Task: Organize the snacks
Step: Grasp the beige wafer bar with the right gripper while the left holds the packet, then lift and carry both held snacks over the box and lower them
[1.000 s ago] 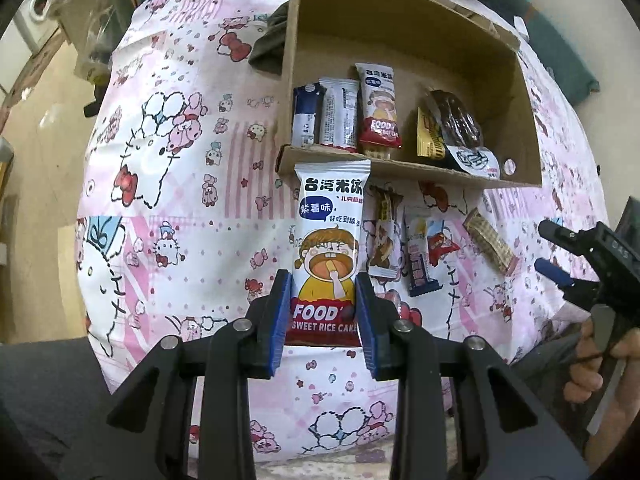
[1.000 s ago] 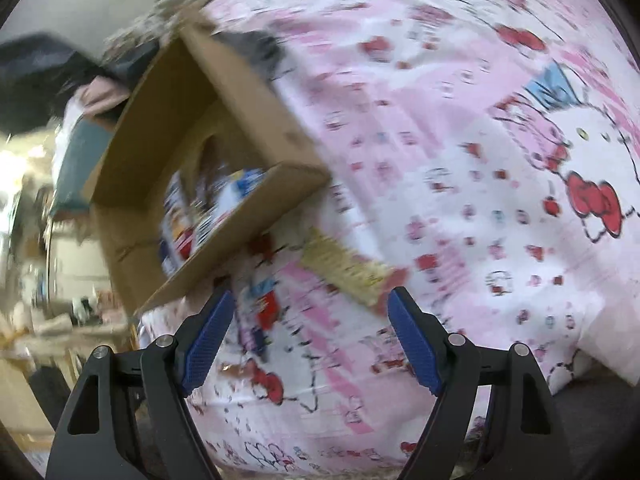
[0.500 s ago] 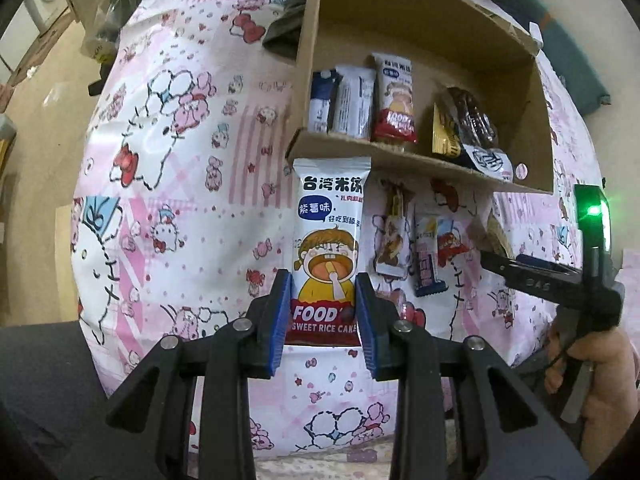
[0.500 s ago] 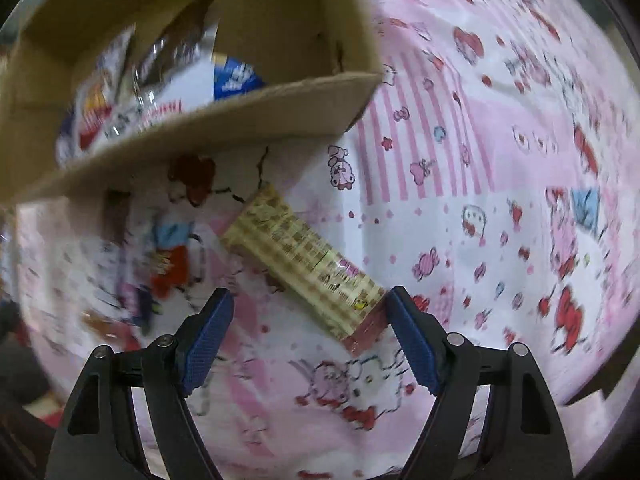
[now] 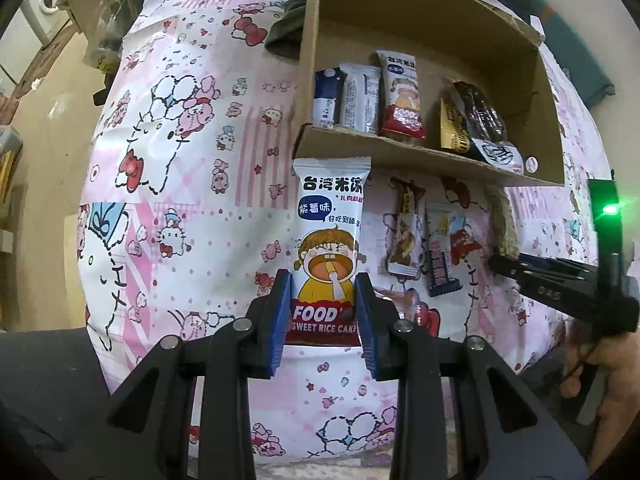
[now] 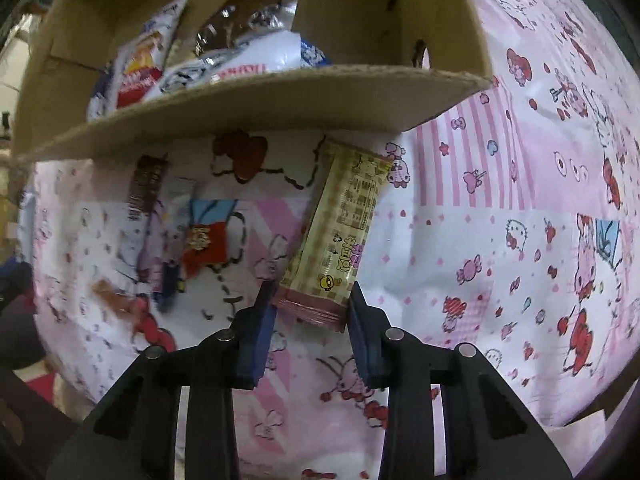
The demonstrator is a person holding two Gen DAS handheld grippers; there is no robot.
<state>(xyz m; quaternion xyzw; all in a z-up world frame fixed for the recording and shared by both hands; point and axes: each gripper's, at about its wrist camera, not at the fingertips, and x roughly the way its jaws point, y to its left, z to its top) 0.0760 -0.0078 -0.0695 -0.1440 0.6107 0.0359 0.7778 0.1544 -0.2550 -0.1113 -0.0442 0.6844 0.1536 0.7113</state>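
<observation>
The rice cake (image 5: pixel 328 248) is clamped in the left gripper (image 5: pixel 323 312) below the box (image 5: pixel 400 148). The wafer bar (image 6: pixel 340 236) is being closed on by the right gripper (image 6: pixel 310 320), its end between the jaws.

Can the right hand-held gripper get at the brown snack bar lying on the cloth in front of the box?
Probably not yet: the right hand-held gripper is closing its jaws around the yellow wafer pack. The brown snack bar lies uncovered on the cloth, off to the side.

right tool (image 6: pixel 310 322) — closing | yellow wafer bar (image 6: pixel 340 236) between pads — cardboard box (image 6: pixel 256 100) beyond
</observation>
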